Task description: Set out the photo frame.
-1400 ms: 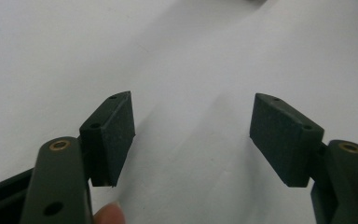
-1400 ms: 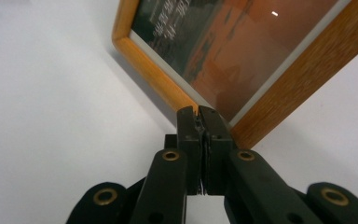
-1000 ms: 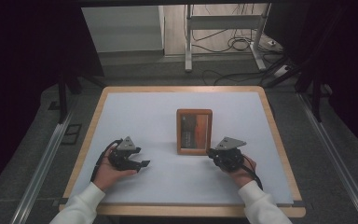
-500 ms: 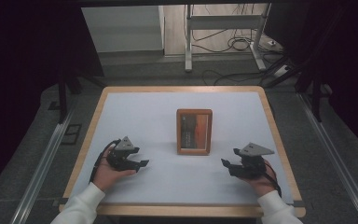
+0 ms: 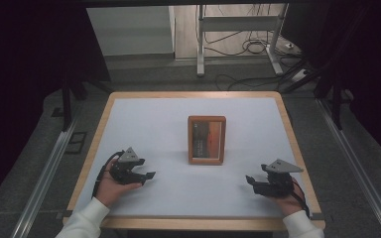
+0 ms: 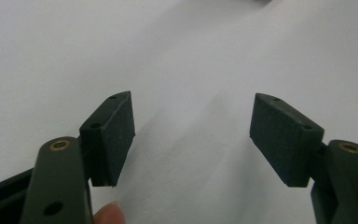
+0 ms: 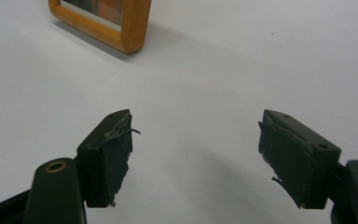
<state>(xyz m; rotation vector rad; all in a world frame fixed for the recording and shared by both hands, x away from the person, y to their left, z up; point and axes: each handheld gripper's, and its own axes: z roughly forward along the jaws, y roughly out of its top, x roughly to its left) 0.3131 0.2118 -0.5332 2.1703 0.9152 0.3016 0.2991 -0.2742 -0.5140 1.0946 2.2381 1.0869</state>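
Observation:
A wooden picture frame (image 5: 207, 140) stands near the middle of the white table top (image 5: 178, 119); its lower corner (image 7: 116, 25) shows at the top left of the right gripper view. My right gripper (image 5: 250, 179) rests low at the front right, well clear of the frame, pointing left. Its jaws have just been opening and stand wide apart (image 7: 196, 149) with nothing between them. My left gripper (image 5: 150, 175) lies at the front left, pointing right, open (image 6: 193, 135) over bare table with nothing in it.
The table has a wooden rim (image 5: 287, 124). Beyond it the floor carries loose cables (image 5: 248, 47) and a metal stand (image 5: 201, 44). Metal rails (image 5: 44, 173) run along both sides of the table.
My right gripper has drawn back from beside the frame toward the front right corner of the table, and its jaws have spread apart. The left gripper has stayed put.

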